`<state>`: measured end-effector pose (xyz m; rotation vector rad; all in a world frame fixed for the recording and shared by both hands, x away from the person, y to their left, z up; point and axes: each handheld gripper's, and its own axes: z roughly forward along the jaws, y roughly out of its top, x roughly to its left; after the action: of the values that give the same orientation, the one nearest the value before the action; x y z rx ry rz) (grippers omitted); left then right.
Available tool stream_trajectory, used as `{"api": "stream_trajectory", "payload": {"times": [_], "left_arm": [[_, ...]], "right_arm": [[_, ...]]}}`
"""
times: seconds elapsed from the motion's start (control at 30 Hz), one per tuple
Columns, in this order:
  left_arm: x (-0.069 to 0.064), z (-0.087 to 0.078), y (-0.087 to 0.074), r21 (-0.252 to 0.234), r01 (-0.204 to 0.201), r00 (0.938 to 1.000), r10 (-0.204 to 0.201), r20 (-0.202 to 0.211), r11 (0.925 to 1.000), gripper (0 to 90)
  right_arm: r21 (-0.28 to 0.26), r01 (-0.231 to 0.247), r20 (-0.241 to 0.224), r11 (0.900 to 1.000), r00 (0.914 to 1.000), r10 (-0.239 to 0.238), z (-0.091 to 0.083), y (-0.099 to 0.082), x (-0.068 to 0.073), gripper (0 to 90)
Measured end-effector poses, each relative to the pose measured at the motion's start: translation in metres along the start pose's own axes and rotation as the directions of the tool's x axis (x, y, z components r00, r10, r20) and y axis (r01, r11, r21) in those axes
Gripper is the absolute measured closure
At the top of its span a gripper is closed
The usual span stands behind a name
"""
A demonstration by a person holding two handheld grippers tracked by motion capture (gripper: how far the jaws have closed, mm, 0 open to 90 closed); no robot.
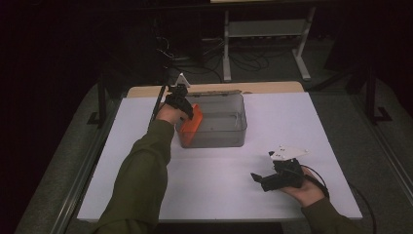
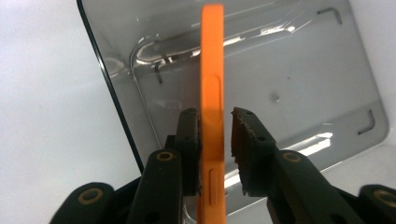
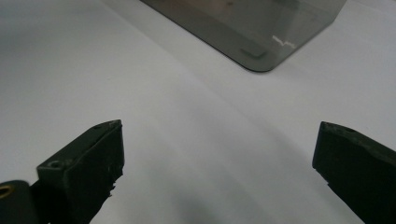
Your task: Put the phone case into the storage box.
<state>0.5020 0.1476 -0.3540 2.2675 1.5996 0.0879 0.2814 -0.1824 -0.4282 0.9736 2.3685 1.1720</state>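
now orange case [image 2: 212, 116] between left gripper [image 2: 215, 140]

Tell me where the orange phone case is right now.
The orange phone case stands on edge between the left gripper jaws, inside the left end of the clear bin on the table.

A flat white rectangular table [image 1: 219, 190] carries 1 clear smoky plastic rectangular bin [image 1: 221, 132] standing toward its far edge

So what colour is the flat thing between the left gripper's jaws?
Orange, plain with no pattern; the left gripper view shows it best.
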Motion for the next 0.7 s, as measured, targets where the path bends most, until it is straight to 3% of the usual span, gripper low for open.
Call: {"api": "stream_trajectory", "payload": {"times": [0.37,0.7], "left_arm": [[-0.001,-0.014,0.004,-0.046,-0.023,0.9995,0.022,-0.022,0.9987,65.5],[0.003,-0.028,0.003,-0.094,-0.078,0.9965,0.081,0.024,0.9925,54.4]], "right_arm": [[-0.001,0.001,0.0,1.0,1.0,-0.001,0.0,0.0,0.0,1.7],[0.003,0.003,0.0,1.0,1.0,-0.003,0.0,0.0,0.0,1.7]]}}
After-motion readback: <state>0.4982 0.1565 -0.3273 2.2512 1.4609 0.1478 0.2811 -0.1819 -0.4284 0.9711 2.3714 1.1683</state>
